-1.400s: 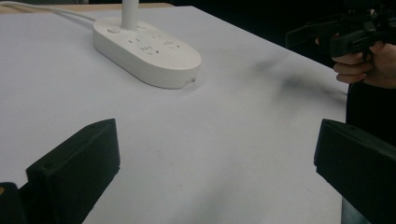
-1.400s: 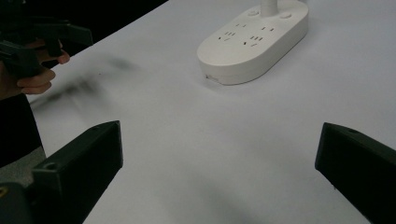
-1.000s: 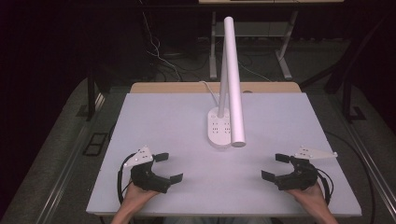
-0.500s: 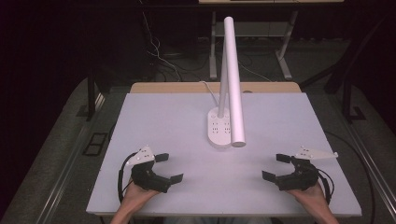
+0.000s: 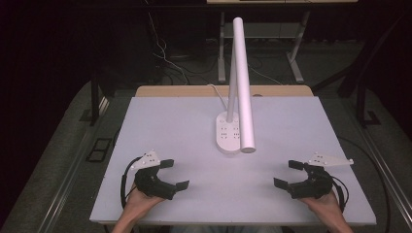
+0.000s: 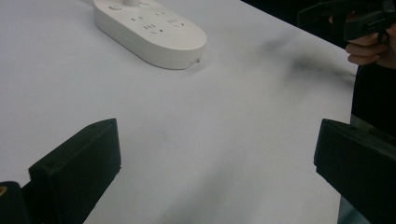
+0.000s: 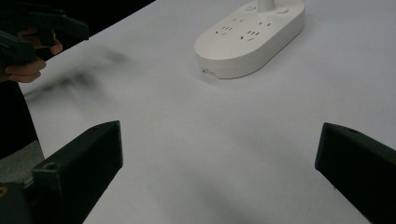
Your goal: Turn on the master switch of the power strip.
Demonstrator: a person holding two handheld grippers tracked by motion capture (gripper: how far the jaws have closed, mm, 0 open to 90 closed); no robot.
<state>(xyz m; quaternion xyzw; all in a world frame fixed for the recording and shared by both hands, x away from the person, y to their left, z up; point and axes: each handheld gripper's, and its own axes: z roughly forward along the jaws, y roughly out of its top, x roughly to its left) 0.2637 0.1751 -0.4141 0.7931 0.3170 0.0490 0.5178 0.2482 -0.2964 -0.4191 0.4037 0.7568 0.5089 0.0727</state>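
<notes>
A white desk lamp stands mid-table. Its oval base (image 5: 228,134) carries several sockets, and a long tube head (image 5: 244,87) slants toward me. The same base sits far ahead in the left gripper view (image 6: 149,30) and in the right gripper view (image 7: 252,39). My left gripper (image 5: 175,174) rests near the front left edge, jaws wide apart and empty (image 6: 215,154). At the front right, my right gripper (image 5: 287,174) is also open with nothing between its jaws (image 7: 219,158). Both lie well short of the base.
The white table top (image 5: 175,126) has a wooden strip (image 5: 184,91) along its far edge. The lamp's cord (image 5: 217,95) runs off the back. Cables and table legs (image 5: 295,63) stand on the dark floor behind.
</notes>
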